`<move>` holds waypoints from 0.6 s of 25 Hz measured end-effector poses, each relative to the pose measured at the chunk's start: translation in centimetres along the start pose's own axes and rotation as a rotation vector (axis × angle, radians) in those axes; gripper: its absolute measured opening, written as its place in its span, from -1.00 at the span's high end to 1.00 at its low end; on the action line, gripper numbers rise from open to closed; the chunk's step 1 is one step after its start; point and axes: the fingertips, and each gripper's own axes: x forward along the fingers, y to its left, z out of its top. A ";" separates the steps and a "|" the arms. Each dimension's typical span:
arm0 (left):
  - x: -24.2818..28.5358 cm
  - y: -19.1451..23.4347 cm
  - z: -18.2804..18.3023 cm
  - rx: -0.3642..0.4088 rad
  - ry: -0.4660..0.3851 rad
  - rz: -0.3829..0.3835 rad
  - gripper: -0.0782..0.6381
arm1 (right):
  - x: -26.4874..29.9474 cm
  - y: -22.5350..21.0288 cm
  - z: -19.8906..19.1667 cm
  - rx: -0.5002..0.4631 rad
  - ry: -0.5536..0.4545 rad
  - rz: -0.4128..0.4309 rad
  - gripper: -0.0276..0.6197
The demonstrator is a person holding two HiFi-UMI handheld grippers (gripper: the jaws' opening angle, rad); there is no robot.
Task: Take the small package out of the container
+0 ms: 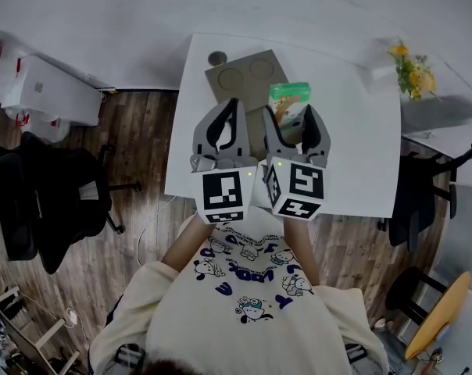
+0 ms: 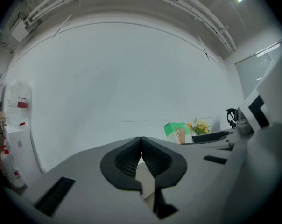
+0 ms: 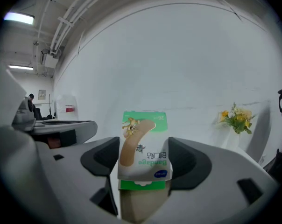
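Note:
The small package [image 1: 289,100] is a white and green bandage box. My right gripper [image 1: 292,117] is shut on it and holds it above the table [image 1: 353,147]. In the right gripper view the box [image 3: 143,150] stands between the two dark pads [image 3: 187,162], its print upside down. Under it shows the brown cardboard container [image 3: 141,204], a flat tray [image 1: 240,76] with two round hollows at the table's far side. My left gripper [image 1: 233,112] hangs just left of the right one, jaws shut [image 2: 140,146] on nothing. The box [image 2: 174,129] also shows to its right.
A vase of yellow flowers [image 1: 412,73] stands at the table's far right corner. A small dark round object [image 1: 217,57] lies behind the container. Black chairs stand left [image 1: 48,201] and right [image 1: 423,198] of the table; a white cabinet [image 1: 44,92] is at far left.

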 end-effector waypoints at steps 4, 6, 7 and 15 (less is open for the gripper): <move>-0.3 -0.4 0.4 0.011 -0.013 -0.002 0.74 | -0.5 -0.2 0.6 -0.001 -0.037 -0.010 -0.02; -0.4 -0.6 0.5 0.015 -0.018 -0.002 0.74 | -0.7 -0.4 0.7 -0.001 -0.050 -0.015 -0.02; -0.4 -0.7 0.5 0.015 -0.019 -0.003 0.73 | -0.8 -0.5 0.7 -0.003 -0.056 -0.017 -0.02; -0.6 -0.7 0.5 0.016 -0.022 0.006 0.73 | -1.1 -0.4 0.6 -0.020 -0.105 -0.007 -0.02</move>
